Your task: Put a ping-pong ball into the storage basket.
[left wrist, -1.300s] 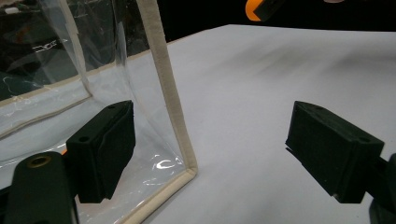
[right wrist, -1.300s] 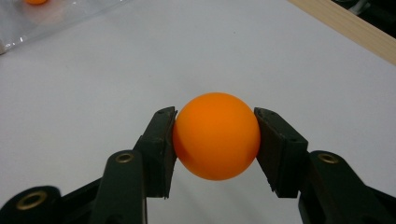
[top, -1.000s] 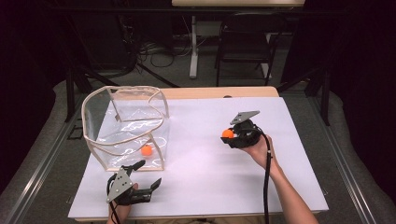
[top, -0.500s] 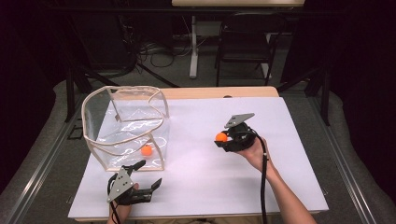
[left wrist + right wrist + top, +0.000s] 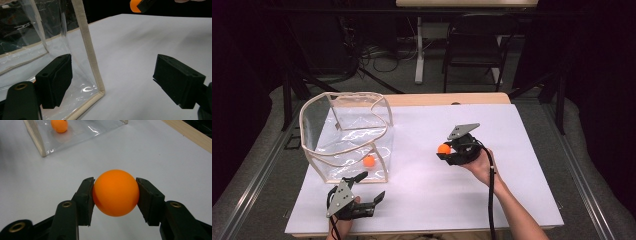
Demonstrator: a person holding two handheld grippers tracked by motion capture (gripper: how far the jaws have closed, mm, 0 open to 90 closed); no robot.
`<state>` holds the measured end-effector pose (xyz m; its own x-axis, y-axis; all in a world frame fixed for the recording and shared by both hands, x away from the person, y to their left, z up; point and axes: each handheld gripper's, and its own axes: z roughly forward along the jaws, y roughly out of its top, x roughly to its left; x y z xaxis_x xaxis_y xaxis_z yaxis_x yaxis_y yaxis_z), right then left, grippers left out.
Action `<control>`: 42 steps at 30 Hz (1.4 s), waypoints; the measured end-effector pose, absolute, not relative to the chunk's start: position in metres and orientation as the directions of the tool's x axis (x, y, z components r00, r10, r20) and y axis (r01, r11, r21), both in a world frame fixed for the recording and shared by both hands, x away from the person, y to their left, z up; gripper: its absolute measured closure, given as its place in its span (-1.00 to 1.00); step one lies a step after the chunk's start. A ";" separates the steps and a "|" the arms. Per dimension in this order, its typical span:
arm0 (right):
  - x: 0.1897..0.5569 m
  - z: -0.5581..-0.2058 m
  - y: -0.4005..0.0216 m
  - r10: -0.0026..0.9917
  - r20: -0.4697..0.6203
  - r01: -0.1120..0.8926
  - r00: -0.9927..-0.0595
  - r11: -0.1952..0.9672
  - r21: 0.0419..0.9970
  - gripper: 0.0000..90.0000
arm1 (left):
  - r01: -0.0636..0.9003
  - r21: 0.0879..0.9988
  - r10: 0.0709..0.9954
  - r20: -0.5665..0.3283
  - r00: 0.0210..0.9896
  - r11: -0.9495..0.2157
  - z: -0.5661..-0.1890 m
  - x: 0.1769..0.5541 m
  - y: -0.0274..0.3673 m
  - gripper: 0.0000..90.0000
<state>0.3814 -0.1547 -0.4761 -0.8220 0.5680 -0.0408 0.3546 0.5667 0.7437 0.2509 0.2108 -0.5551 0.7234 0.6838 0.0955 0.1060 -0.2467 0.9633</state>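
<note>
Orange ball is sitting pinched between the two black pads of the right gripper, which the person's right hand is holding above the white table, with the clear bag lying ahead of its jaws and off to their left. Nearest me, the left gripper is resting low at the table's near edge with its jaws spread wide and nothing between them, one jaw just beside the bag's cream-trimmed corner. To my eye the step in hand is carrying the ball to the bag, and doing it well means keeping the squeeze even so the smooth ball is not popping out, bringing it over the open top rather than against the soft wall, and letting go only once it is well inside. Counting: two orange balls, one gripped and a second ball lying inside the bag beyond the left gripper; one bag; two grippers; one table.
</note>
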 end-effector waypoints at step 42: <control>0.371 -0.468 -0.130 0.512 -0.065 0.280 -0.857 0.566 0.776 0.14 | 0.104 0.963 0.686 0.100 0.720 -0.250 -0.555 0.250 0.211 -0.65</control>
<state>0.3711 -0.1304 -0.4678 -0.8567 0.5117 -0.0648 0.2795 0.5661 0.7755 0.2503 0.2110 -0.5547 0.7203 0.6864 0.1004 0.1039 -0.2499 0.9627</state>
